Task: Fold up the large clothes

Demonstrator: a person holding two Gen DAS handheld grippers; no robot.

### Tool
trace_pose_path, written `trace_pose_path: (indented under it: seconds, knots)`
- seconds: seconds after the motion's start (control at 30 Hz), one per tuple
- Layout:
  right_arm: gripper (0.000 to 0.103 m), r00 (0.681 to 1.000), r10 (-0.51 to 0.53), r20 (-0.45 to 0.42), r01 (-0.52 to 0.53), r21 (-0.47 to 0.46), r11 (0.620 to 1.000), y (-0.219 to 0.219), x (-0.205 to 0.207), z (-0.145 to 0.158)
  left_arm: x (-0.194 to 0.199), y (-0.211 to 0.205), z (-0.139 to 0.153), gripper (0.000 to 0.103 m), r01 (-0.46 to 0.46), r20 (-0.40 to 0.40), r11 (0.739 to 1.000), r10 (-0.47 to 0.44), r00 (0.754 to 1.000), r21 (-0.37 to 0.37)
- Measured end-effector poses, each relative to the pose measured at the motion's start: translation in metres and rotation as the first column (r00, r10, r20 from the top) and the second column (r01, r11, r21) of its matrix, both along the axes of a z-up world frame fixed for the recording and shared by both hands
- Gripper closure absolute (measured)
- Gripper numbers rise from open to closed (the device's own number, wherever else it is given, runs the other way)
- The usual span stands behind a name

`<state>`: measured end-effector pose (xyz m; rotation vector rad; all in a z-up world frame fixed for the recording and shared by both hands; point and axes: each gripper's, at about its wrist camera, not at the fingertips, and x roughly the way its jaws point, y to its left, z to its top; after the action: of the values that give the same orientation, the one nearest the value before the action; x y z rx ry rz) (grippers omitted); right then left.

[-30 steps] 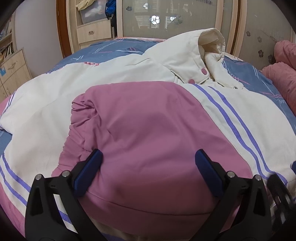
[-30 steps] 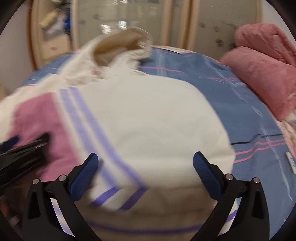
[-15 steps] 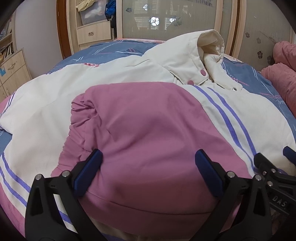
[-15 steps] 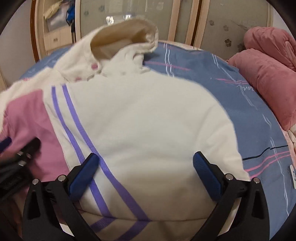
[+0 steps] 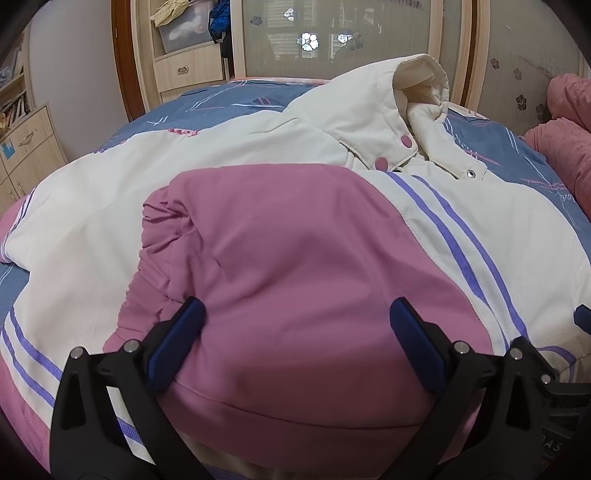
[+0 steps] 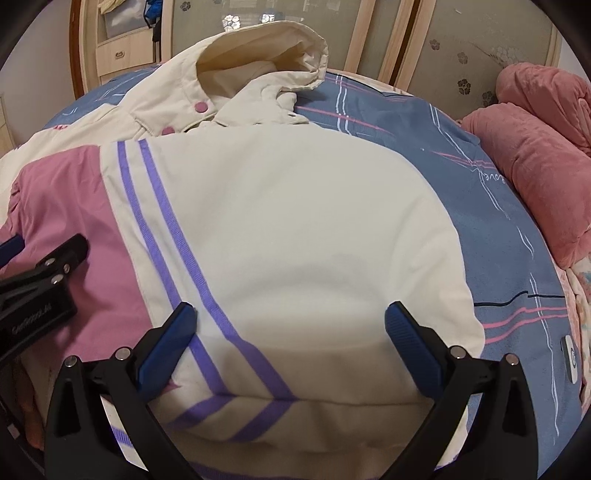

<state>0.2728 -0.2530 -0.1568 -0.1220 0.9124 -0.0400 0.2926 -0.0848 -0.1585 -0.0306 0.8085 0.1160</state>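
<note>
A large cream hooded jacket with pink panels and purple stripes lies spread on the bed, its hood standing up at the far end. My left gripper is open over the pink folded panel near the hem, holding nothing. My right gripper is open over the cream part beside the purple stripes, also empty. The left gripper shows at the left edge of the right wrist view.
The blue patterned bedsheet shows around the jacket. Pink rolled quilts lie at the right. A wardrobe stands behind the bed, wooden drawers at the left. A small white device lies on the sheet's right edge.
The right gripper has moved left and steadied over the jacket's cream part, closer to the left gripper. The left gripper has hardly moved. Both stay open.
</note>
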Motion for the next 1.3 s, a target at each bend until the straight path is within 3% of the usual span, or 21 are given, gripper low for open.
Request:
trace_pose_path:
  seconds: [0.1,0.13,0.2,0.23,0.33,0.5,0.67,0.73,0.9,0.97,1.03,1.13,1.3]
  knots:
    - [0.001,0.988,0.034,0.149,-0.048,0.092,0.995,-0.002,-0.017,0.022,-0.001,0.001,0.000,0.002,0.000,0.002,1.000,0.000,1.000,-0.002]
    - [0.001,0.978,0.014,0.207,-0.029,0.070,0.997,0.000,-0.023,0.031,-0.001,0.001,-0.001,0.002,0.000,0.003,1.000,0.000,1.000,-0.004]
    - [0.001,0.970,0.008,0.241,-0.009,0.001,1.000,0.005,-0.025,0.036,-0.001,0.002,0.000,0.002,0.001,0.004,1.000,-0.001,1.000,-0.007]
    - [0.001,0.975,0.010,0.222,-0.005,-0.023,1.000,0.007,-0.022,0.033,-0.001,0.002,0.000,0.002,0.001,0.005,1.000,-0.001,1.000,-0.008]
    - [0.001,1.000,0.001,0.023,-0.001,-0.022,1.000,0.005,0.001,-0.005,-0.001,0.002,0.000,0.002,0.001,0.006,1.000,-0.001,1.000,-0.008]
    - [0.001,1.000,-0.002,0.014,0.002,-0.010,1.000,0.003,0.002,-0.004,-0.001,0.000,0.000,0.002,0.000,0.010,1.000,0.000,1.000,-0.007]
    - [0.001,1.000,-0.002,0.011,0.002,-0.020,1.000,0.001,0.002,-0.003,-0.016,-0.010,0.011,0.002,-0.028,0.108,0.998,0.023,0.994,0.053]
    - [0.001,1.000,-0.002,0.017,0.002,-0.006,1.000,0.000,0.002,-0.002,-0.009,-0.015,0.006,0.002,-0.015,0.065,0.997,0.010,0.998,0.072]
    - [0.001,0.981,-0.088,0.172,0.061,0.152,0.986,-0.022,-0.007,0.020,-0.004,-0.012,0.002,0.002,-0.010,0.031,0.998,0.008,0.999,0.057]
    - [0.001,0.987,-0.103,0.127,0.084,0.146,0.986,-0.026,0.001,0.013,-0.005,-0.011,0.001,0.002,-0.010,0.029,0.998,0.008,1.000,0.056]
    - [0.001,0.996,-0.088,0.024,0.085,0.110,0.990,-0.023,0.014,-0.004,-0.005,-0.011,0.001,0.002,-0.009,0.029,0.998,0.008,1.000,0.055]
    - [0.001,0.997,-0.077,0.029,0.077,0.023,0.997,-0.010,0.012,-0.003,-0.005,-0.010,0.000,0.002,-0.010,0.026,0.998,0.009,1.000,0.058]
    - [0.001,0.998,-0.064,0.005,0.064,0.001,0.998,-0.010,0.008,-0.005,-0.004,-0.011,0.001,0.002,-0.012,0.027,0.997,0.010,1.000,0.070]
